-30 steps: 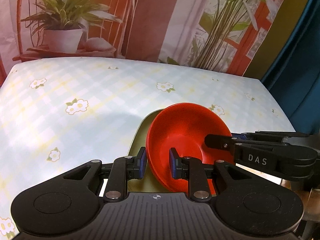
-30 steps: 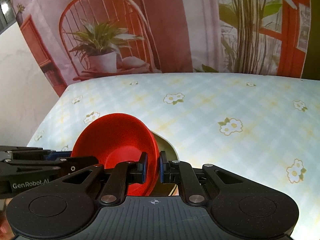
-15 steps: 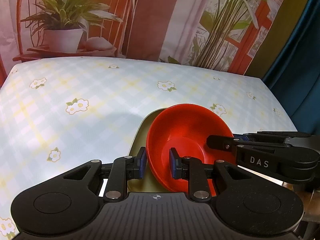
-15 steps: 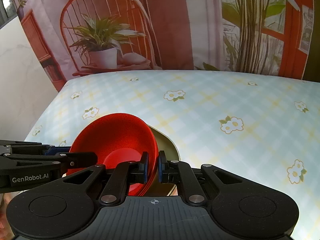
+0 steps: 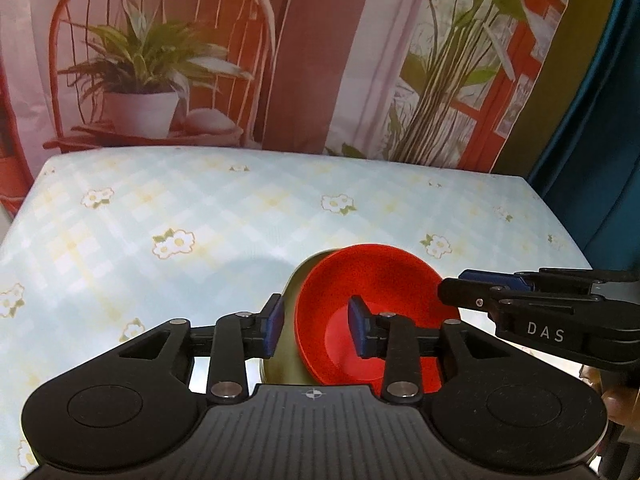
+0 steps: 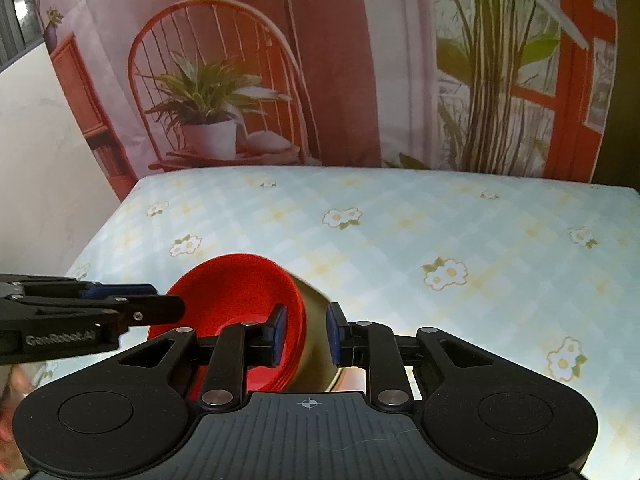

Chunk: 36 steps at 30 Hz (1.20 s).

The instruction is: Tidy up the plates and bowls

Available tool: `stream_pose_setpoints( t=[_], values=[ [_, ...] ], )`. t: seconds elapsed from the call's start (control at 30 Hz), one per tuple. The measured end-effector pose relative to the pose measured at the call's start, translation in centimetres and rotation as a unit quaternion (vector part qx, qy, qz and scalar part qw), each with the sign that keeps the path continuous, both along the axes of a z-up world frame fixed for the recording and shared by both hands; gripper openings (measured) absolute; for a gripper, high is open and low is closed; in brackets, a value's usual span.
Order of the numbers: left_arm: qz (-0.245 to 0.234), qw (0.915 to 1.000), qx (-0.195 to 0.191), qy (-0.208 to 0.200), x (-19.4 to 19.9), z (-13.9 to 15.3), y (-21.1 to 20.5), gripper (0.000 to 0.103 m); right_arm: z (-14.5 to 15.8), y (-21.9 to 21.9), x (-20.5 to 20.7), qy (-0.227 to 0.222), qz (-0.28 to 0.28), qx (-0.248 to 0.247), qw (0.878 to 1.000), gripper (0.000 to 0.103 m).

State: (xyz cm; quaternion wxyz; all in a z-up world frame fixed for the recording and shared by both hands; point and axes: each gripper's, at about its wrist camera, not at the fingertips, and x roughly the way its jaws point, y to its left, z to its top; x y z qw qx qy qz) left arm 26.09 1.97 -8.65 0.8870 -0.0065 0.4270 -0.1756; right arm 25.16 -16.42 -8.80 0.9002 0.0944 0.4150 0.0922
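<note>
Left gripper (image 5: pixel 314 329): jaws parted wide, blue pads either side of the near-left rim of the red bowl (image 5: pixel 372 312), not touching it that I can see — released. One pad sits outside over the olive plate (image 5: pixel 290 344), the other inside the bowl.

Right gripper (image 6: pixel 306 334): jaws also apart, straddling the right rim of the red bowl (image 6: pixel 236 296) and the edge of the olive plate (image 6: pixel 316 344). There's a gap on both sides of the rim, so released, nothing clenched.

The red bowl sits nested in the olive plate, both on the near middle of the table. The plate shows only as a crescent past the bowl's rim, on its left in the left wrist view and on its right in the right wrist view. The bowl looks slightly off-centre in the plate.

Each gripper's fingers show in the other's view, reaching in from the side toward the bowl.

Beyond is the tablecloth (image 5: pixel 200 216), pale blue-yellow check with white flower prints, bare past the bowl.

Farthest back is a printed backdrop (image 6: pixel 224 92): red chair, potted plant, tall green stems, red window frame. A dark teal curtain (image 5: pixel 600 120) hangs at the right edge in the left wrist view.
</note>
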Motion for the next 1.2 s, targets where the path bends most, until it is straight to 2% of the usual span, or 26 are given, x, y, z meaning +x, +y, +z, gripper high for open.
stream_pose_setpoints(
  t=[0.07, 0.17, 0.33, 0.47, 0.5, 0.67, 0.77, 0.8, 0.9, 1.1, 1.2],
  values=[
    [0.000, 1.0000, 0.001, -0.004, -0.3, 0.4, -0.1, 0.039, 0.2, -0.1, -0.2, -0.002, 0.000, -0.002, 1.000, 0.020],
    [-0.001, 0.9998, 0.006, -0.017, -1.0, 1.2, -0.2, 0.048, 0.7, -0.1, -0.7, -0.008, 0.000, -0.007, 1.000, 0.021],
    [-0.004, 0.9983, 0.023, -0.054, -2.6, 3.3, -0.6, 0.064, 1.9, -0.2, -1.8, -0.026, -0.005, -0.018, 0.999, 0.037],
    [0.002, 0.9961, 0.024, -0.084, -4.1, 5.1, -0.6, 0.082, 3.1, -0.4, -2.8, -0.040, -0.009, -0.020, 0.999, 0.047],
    [0.003, 0.9955, 0.022, -0.092, -4.6, 5.6, -0.5, 0.087, 3.5, -0.4, -3.1, -0.045, -0.010, -0.022, 0.999, 0.050],
    [0.005, 0.9918, 0.026, -0.125, -7.0, 7.6, -0.6, 0.096, 5.9, -0.5, -5.1, -0.074, -0.016, -0.028, 0.997, 0.071],
    [0.000, 0.9883, 0.029, -0.150, -8.7, 9.1, -0.8, 0.102, 7.5, -0.5, -6.5, -0.093, -0.020, -0.033, 0.995, 0.091],
    [-0.001, 0.9870, 0.030, -0.158, -9.4, 9.8, -0.9, 0.103, 8.0, -0.5, -7.0, -0.101, -0.022, -0.035, 0.994, 0.098],
    [0.009, 0.9841, 0.037, -0.173, -11.0, 11.2, -0.9, 0.103, 9.8, -0.5, -8.8, -0.126, -0.024, -0.043, 0.991, 0.102],
    [0.023, 0.9784, 0.036, -0.202, -14.8, 13.8, -1.0, 0.103, 12.7, -0.6, -12.2, -0.156, -0.026, -0.035, 0.987, 0.103],
    [0.039, 0.9729, 0.051, -0.222, -16.8, 15.0, -1.3, 0.103, 14.1, -0.4, -14.3, -0.173, -0.029, -0.038, 0.984, 0.103]
  ],
)
